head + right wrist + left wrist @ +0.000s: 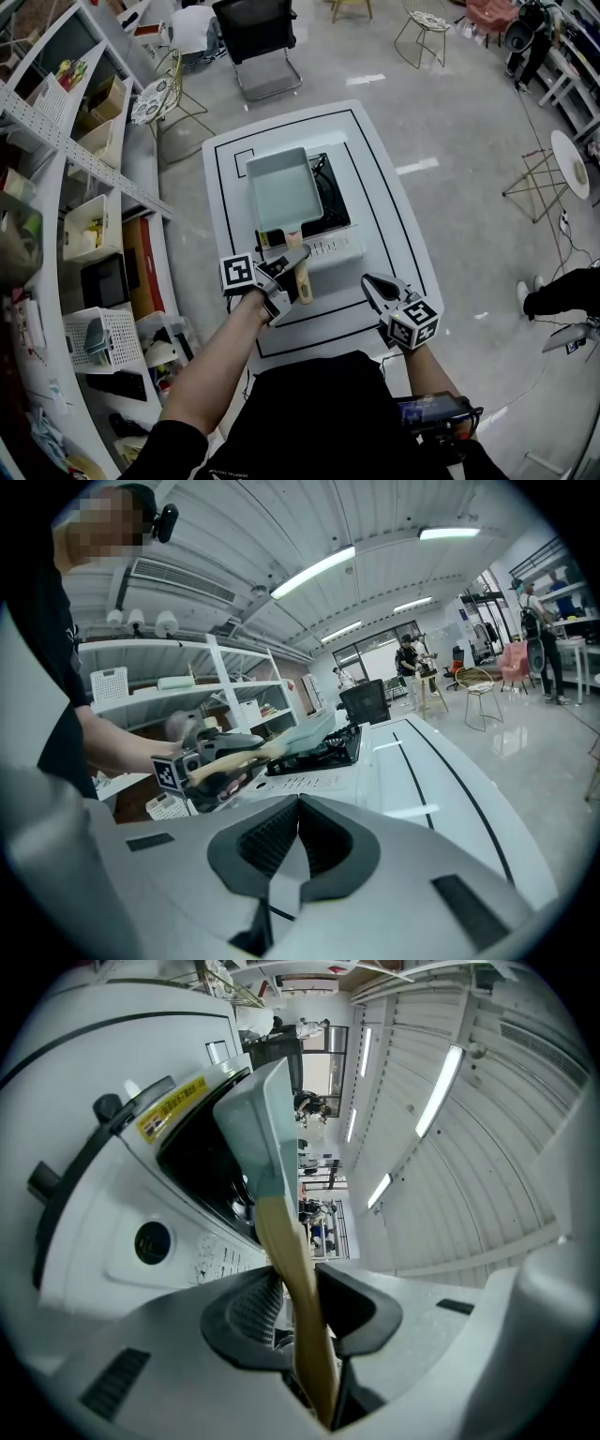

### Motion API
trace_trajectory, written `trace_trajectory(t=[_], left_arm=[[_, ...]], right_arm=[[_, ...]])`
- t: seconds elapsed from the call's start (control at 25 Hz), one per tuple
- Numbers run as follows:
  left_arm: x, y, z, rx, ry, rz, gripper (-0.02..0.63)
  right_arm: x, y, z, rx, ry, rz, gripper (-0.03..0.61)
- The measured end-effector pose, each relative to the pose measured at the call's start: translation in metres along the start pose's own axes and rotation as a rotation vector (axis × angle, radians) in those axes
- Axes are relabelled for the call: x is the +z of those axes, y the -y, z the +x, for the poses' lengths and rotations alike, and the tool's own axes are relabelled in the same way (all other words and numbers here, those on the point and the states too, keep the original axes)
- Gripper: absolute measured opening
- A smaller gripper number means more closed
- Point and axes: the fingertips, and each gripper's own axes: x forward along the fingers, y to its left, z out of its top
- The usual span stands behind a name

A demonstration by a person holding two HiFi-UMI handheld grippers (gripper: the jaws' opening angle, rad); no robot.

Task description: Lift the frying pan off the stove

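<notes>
A pale teal rectangular frying pan (284, 192) lies over the black burner of a white portable stove (336, 242) on the white table (380, 159). Its wooden handle (302, 277) points toward me. My left gripper (292, 265) is shut on that handle; in the left gripper view the handle (298, 1279) runs between the pads and the pan (258, 1119) stands ahead. In the right gripper view the pan (314, 731) tilts just above the grate. My right gripper (375, 284) hovers over the table's near right part, shut (298, 808) on nothing.
Shelves with bins and boxes (89, 187) run along the left. An office chair (258, 37) and wire chairs (427, 28) stand beyond the table. A person's leg and shoe (558, 292) are at the right on the grey floor.
</notes>
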Motion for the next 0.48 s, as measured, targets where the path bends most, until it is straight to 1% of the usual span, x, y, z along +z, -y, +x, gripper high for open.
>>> trace_trajectory(t=[0.24, 0.48], left_arm=[[0.0, 0.007, -0.007, 0.006, 0.0, 0.023, 0.112], [-0.001, 0.014, -0.014, 0.009, -0.003, 0.043, 0.114]], right_arm=[[0.002, -0.005, 0.003, 0.011, -0.001, -0.009, 0.025], [0.015, -0.013, 0.006, 0.013, 0.001, -0.019, 0.025]])
